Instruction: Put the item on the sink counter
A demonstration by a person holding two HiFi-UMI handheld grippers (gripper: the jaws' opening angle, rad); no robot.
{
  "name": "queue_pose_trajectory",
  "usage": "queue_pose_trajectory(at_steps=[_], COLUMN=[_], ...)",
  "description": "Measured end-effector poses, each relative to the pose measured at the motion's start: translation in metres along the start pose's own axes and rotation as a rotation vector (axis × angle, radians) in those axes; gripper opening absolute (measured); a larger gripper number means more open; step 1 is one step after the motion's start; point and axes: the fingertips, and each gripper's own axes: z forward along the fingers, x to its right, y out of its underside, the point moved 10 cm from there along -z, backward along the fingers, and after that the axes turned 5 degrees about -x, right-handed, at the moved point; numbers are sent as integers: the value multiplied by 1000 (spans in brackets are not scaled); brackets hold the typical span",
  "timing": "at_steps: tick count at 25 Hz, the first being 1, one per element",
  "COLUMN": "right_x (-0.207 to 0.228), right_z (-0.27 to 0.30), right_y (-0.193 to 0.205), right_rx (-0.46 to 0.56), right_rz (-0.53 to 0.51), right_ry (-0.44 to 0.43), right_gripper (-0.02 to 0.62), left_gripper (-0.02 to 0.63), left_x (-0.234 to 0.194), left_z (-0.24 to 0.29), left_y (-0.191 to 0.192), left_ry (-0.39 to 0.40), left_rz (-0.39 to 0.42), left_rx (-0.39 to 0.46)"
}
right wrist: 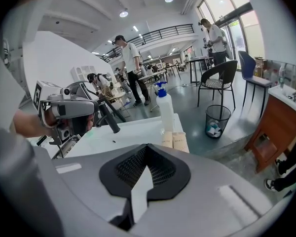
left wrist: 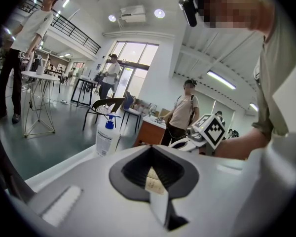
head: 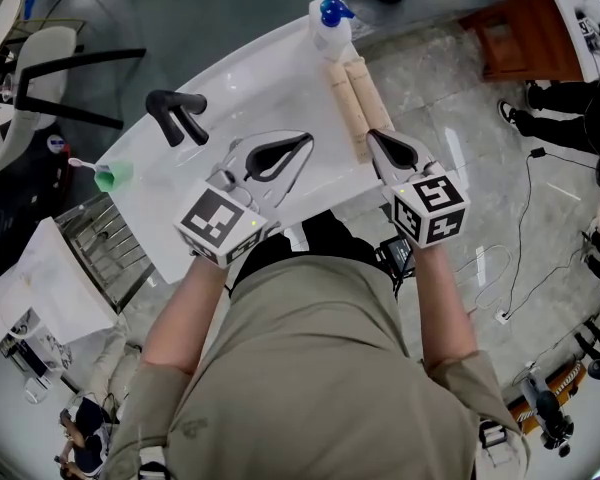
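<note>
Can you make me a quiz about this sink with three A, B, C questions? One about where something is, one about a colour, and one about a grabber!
1. Where is the spray bottle?
A. At the counter's far end, beside the beige rolls
B. On the floor
C. Lying on its side

2. What colour is the cup holding the toothbrush?
A. Red
B. Green
C. Black

3. How are the right gripper's jaws?
A. Wide apart
B. Shut on the cup
C. Shut, holding nothing

Answers:
1. A: it stands upright next to the rolls.
2. B: it is plainly green.
3. C: the tips meet with nothing between them.
</note>
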Motion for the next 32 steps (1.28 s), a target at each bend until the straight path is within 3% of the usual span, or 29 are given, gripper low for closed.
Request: queue_pose_trajectory(at_steps=[32], right_x=[-24], right_z=[2], right_y=[-5], right_rx=[16], right_rz=[-14], right_ry=[-14], right_gripper=[11], left_gripper=[5], left_x=[-3], left_z=[-20], left_y=[-1], left_ry=[3], left_rz=[19], left_rx=[3])
